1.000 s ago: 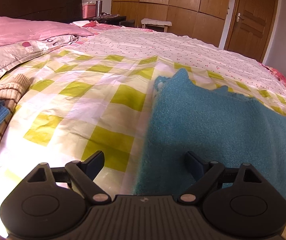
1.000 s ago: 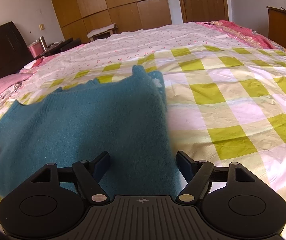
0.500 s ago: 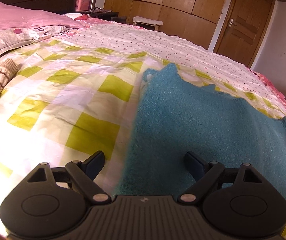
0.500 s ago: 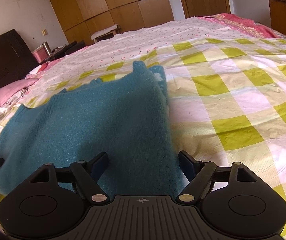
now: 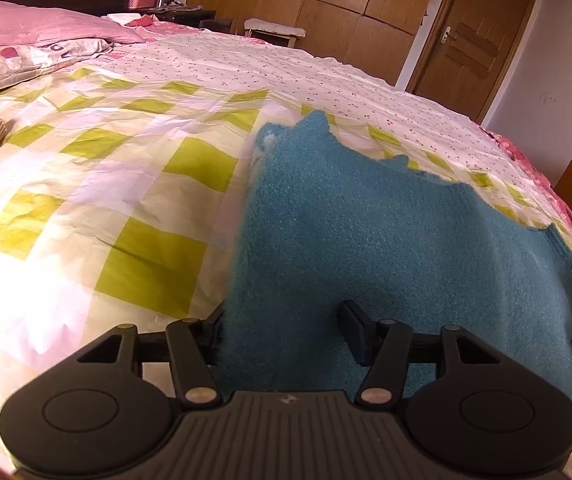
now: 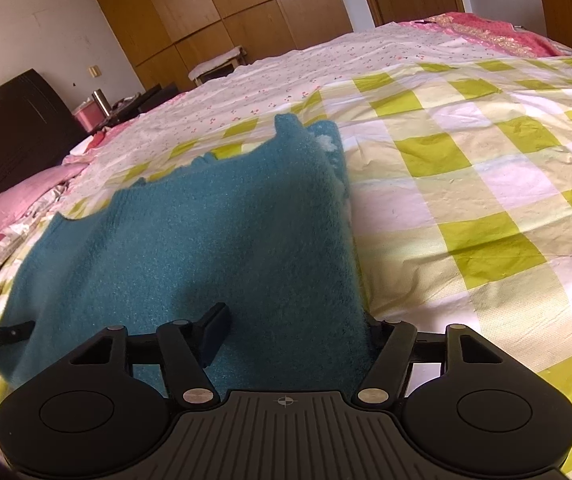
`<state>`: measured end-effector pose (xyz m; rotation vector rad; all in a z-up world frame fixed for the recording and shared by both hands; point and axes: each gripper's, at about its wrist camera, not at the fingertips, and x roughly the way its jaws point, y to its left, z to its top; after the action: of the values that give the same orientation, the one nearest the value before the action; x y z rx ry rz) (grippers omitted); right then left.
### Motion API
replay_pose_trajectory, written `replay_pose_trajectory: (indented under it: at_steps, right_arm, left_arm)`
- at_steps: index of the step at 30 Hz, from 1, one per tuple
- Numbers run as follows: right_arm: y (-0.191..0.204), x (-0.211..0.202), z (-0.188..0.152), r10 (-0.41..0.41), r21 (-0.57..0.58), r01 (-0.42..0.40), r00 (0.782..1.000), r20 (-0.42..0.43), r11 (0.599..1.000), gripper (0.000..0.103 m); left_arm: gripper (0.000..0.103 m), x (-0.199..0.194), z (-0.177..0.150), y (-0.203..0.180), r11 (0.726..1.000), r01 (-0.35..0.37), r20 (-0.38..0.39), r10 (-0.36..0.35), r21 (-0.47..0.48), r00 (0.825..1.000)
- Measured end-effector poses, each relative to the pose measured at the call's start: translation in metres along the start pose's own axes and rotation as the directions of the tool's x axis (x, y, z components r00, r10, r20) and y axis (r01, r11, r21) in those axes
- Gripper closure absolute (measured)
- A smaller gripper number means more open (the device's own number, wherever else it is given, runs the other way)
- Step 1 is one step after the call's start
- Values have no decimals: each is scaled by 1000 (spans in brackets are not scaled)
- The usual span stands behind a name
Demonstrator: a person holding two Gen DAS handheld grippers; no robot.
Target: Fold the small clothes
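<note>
Teal knit sweater (image 5: 385, 248) lies spread flat on a bed, on a sheet checked in lime green, white and pale pink (image 5: 126, 208). Beyond it, toward 12 o'clock, a white sheet with small red print (image 5: 246, 64).

Left wrist view: left gripper (image 5: 286, 332) sits at the sweater's near hem, at its left corner. Sweater fills the frame from 6 o'clock up to about 1 o'clock and across to 3 o'clock. Hem fabric is between the fingers; the left finger is mostly hidden behind the sweater's left edge, the right finger (image 5: 355, 334) rests on top of the knit. Jaws about half open and closing; cannot tell if the pads are pressing the fabric yet. A tip of the other gripper shows at 4 o'clock, at the sweater's far corner.

Right wrist view: right gripper (image 6: 293, 332) sits at the opposite near corner of the sweater (image 6: 206, 240). Garment runs from 6 o'clock up to 12 o'clock and out to 9 o'clock. Left finger (image 6: 216, 330) lies on the knit; right finger is tucked behind the sweater's right edge. Jaws roughly half open and closing, hem between them; firm contact not clear.

Pink pillows (image 5: 38, 32) at 10 o'clock in the left view. Wooden wardrobe (image 5: 325, 8) and a door (image 5: 469, 44) behind the bed.
</note>
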<state>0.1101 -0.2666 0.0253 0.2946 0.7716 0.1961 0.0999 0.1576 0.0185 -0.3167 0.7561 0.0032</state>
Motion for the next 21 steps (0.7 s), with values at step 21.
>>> replay_pose_trajectory:
  at_steps: [21]
  right_arm:
    - [0, -80, -46, -15, -4, 15, 988, -153, 1000, 76]
  left_arm:
    - [61, -81, -65, 4, 989, 146, -102, -144, 9, 984]
